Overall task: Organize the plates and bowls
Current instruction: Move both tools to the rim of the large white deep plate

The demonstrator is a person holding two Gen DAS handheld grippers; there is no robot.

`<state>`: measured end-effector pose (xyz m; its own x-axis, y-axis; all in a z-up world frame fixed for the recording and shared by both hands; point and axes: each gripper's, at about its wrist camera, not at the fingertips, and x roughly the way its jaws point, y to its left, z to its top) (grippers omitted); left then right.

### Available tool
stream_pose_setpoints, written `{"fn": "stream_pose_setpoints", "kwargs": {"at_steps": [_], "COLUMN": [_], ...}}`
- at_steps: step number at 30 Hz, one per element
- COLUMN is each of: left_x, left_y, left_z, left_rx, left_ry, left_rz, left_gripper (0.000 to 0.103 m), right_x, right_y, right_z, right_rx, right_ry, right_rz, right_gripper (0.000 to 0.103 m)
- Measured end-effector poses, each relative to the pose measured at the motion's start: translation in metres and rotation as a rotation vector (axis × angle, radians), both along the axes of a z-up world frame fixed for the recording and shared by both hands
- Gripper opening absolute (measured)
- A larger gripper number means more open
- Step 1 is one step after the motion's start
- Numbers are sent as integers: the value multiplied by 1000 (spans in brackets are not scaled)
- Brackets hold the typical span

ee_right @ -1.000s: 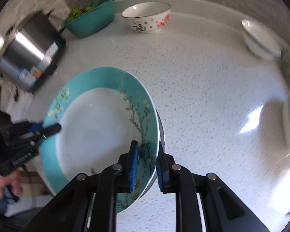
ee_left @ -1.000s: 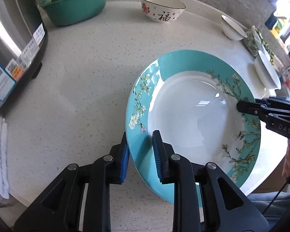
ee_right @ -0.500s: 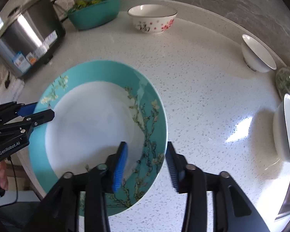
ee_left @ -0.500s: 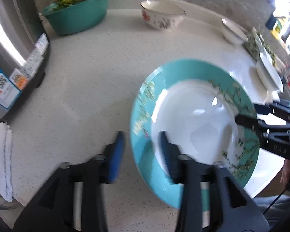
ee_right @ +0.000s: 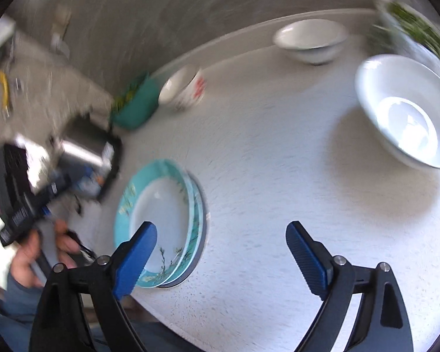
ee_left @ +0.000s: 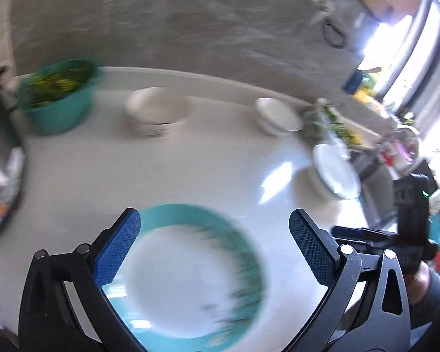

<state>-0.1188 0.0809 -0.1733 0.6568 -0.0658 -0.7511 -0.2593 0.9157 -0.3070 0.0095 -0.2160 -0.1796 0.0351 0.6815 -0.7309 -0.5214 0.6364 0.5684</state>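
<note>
A teal-rimmed floral plate [ee_left: 190, 272] lies flat on the white counter [ee_left: 190, 176], on top of other plates in a low stack [ee_right: 164, 223]. My left gripper [ee_left: 214, 252] is wide open and empty, above the plate's near side. My right gripper [ee_right: 221, 256] is wide open and empty, just right of the stack. A red-flowered bowl [ee_left: 155, 114] [ee_right: 184, 88], a small white bowl [ee_left: 275, 116] [ee_right: 311, 39] and a large white bowl [ee_left: 336, 170] [ee_right: 407, 111] stand on the counter. Both views are motion-blurred.
A teal tub of greens [ee_left: 57, 94] [ee_right: 135, 102] stands at the back left. A steel cooker [ee_right: 88, 152] stands at the left. A dish of greens [ee_right: 416, 29] sits at the far right. The counter's front edge runs just below the plate stack.
Both grippers let go of the teal plate, opened wide and pulled back and up. The plate now lies flat on the stack. Both cameras tilted upward.
</note>
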Motion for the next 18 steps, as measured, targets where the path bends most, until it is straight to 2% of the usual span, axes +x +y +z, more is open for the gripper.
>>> {"fn": "stream_pose_setpoints", "kwargs": {"at_steps": [3,7,9,12,14,18], "left_x": [36,84,113,152,179,226], "left_y": [-44,-92,-111,-130,-142,-151], "left_z": [-6,-22,-33,-51,-63,-92], "left_rx": [-31,-189,-238,-304,-299,-315], "left_ry": [9,51,83,114,144,202], "left_rz": [-60,-60,-29,-22,-49,-79], "left_gripper": [103,103,103,103,102,100], "right_x": [32,79,107,147,168,197], "right_y": [-60,-138,-179,-215,-222,-221], "right_z": [5,9,7,-4,-14,-32], "right_rx": [81,108,111,140,155,163], "right_ry": [47,56,70,148,198,248], "right_rz": [-78,-142,-167,-168,-138,-70], "right_gripper": [97,98,98,97,92,90]}}
